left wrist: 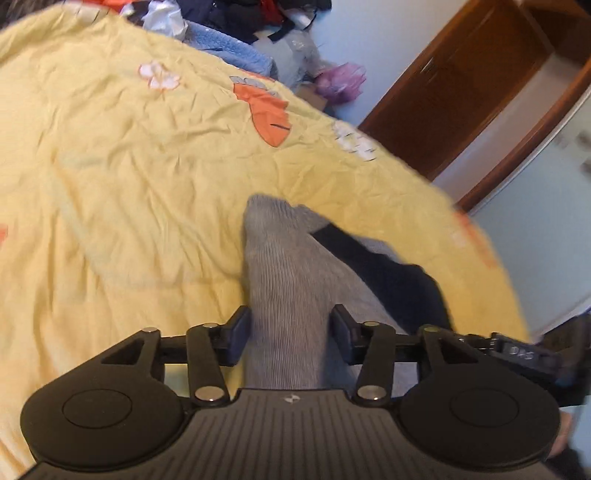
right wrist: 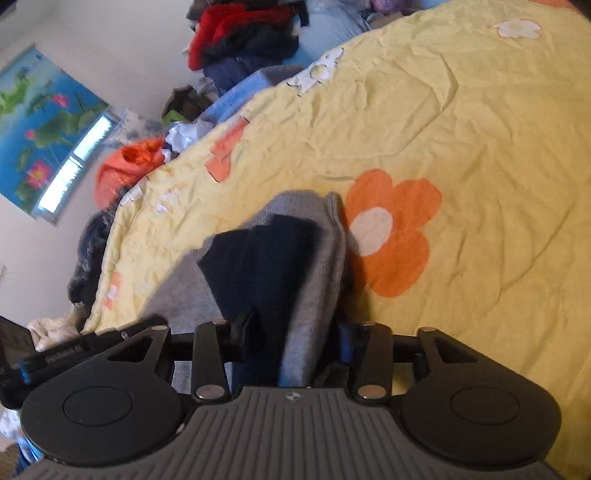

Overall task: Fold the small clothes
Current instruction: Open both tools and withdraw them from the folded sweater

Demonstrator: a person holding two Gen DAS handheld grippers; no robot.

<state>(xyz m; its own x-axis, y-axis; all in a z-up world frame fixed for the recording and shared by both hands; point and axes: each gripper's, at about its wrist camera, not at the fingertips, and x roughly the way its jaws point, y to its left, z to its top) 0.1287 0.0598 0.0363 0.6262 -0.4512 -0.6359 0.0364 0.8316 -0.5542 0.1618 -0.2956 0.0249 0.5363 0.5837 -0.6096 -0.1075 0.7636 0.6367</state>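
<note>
A small grey ribbed garment with a dark navy part (left wrist: 284, 280) hangs between both grippers above the yellow flowered bedspread (left wrist: 129, 177). My left gripper (left wrist: 290, 332) is shut on its grey ribbed part. In the right wrist view the same garment (right wrist: 314, 266) shows grey cloth folded around a navy panel (right wrist: 266, 266). My right gripper (right wrist: 291, 339) is shut on that end, over the bedspread (right wrist: 480, 166). The right gripper also shows at the right edge of the left wrist view (left wrist: 524, 354).
A heap of clothes (left wrist: 236, 18) lies past the far edge of the bed, with blue fleece (left wrist: 236, 51). A brown wooden door (left wrist: 461, 92) stands at the right. In the right wrist view, red and dark clothes (right wrist: 243, 33) and an orange bag (right wrist: 125, 170) lie beside the bed.
</note>
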